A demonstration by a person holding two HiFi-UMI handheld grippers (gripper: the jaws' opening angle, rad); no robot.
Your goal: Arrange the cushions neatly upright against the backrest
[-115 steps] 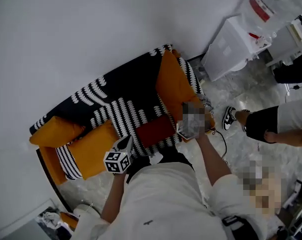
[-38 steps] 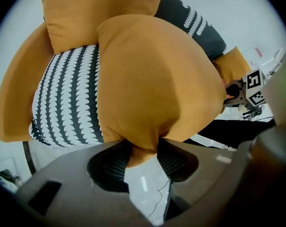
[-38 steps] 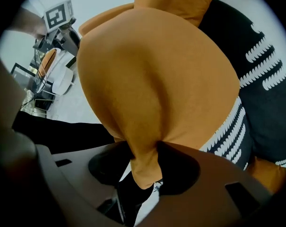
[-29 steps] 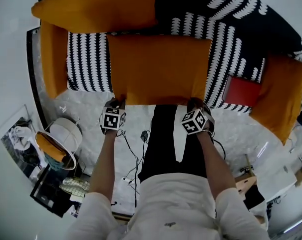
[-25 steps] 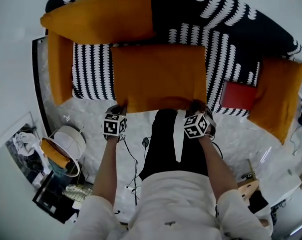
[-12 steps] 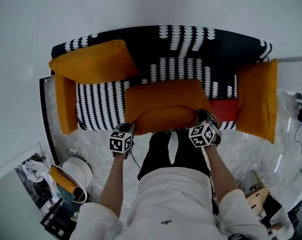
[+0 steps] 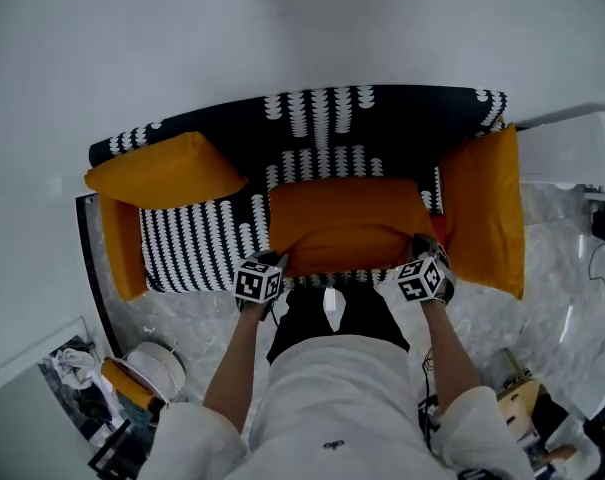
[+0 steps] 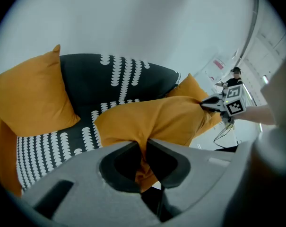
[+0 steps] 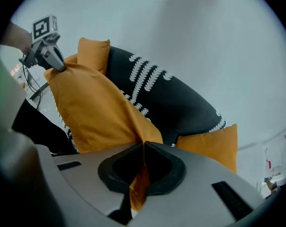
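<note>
Patterned sofa (image 7: 197, 248), backrest (image 7: 382, 118) bare at centre, likely the slot to fill. Held spread over the sofa's front, short of that backrest: orange cushion (image 7: 344, 223). Pinched shut on its near corners, one each, for a level carry: fingers of left gripper (image 7: 271, 266) and right gripper (image 7: 422, 251).

Three orange cushions were counted: the upper-left cushion (image 7: 167, 168), the centre cushion (image 7: 347, 223) and the right cushion (image 7: 482, 208). One patterned sofa (image 7: 372, 118) stood beneath them. Two grippers showed at lower centre, the left gripper (image 7: 275, 263) and the right gripper (image 7: 420, 246).
</note>
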